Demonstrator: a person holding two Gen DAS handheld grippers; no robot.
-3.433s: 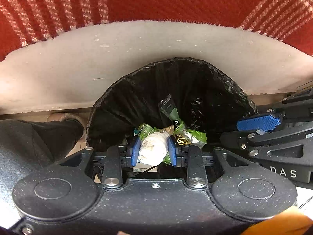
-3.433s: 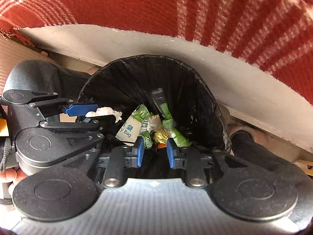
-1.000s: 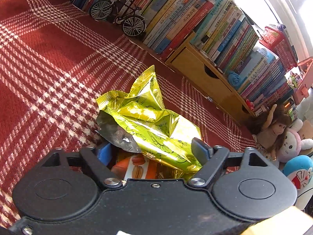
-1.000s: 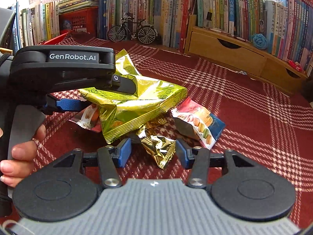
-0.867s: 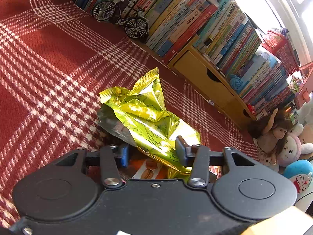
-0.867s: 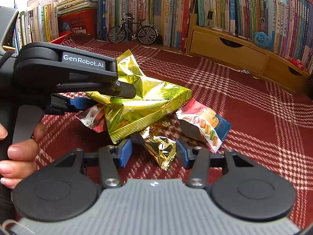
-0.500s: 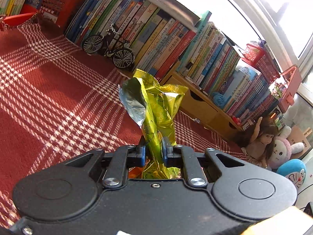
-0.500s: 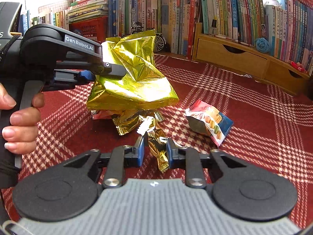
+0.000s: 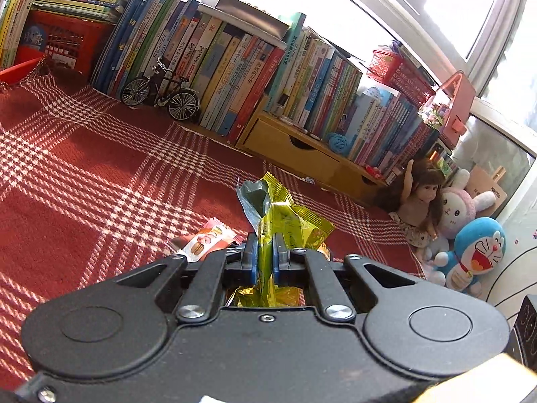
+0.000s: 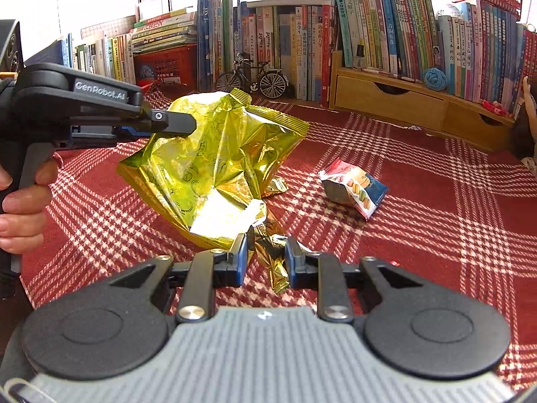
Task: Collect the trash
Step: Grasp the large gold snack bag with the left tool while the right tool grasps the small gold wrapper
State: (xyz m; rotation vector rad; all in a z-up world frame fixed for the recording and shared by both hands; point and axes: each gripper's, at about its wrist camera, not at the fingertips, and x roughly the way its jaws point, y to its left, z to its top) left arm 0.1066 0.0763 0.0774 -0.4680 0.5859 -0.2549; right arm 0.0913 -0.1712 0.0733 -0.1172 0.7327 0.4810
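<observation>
My left gripper (image 9: pixel 265 255) is shut on a big yellow-green foil snack bag (image 9: pixel 288 221) and holds it above the red plaid cloth (image 9: pixel 100 174). The right wrist view shows that gripper (image 10: pixel 181 124) from the side, in a person's hand, with the bag (image 10: pixel 214 168) hanging from it. My right gripper (image 10: pixel 266 255) is shut on a small crumpled gold wrapper (image 10: pixel 273 265), just off the cloth. A macaron snack packet (image 10: pixel 352 191) lies on the cloth to the right, also seen as the packet (image 9: pixel 201 241) left of my left fingers.
Another bit of gold foil (image 10: pixel 277 186) lies behind the hanging bag. Rows of books (image 10: pixel 369 33), a model bicycle (image 10: pixel 251 80) and a wooden drawer unit (image 10: pixel 402 104) line the far edge. A doll and plush toys (image 9: pixel 453 211) sit at the right.
Both grippers left the black bin, came over the wrappers on the cloth and shut, the left on the yellow-green bag, the right on the gold wrapper. Both have lifted since.
</observation>
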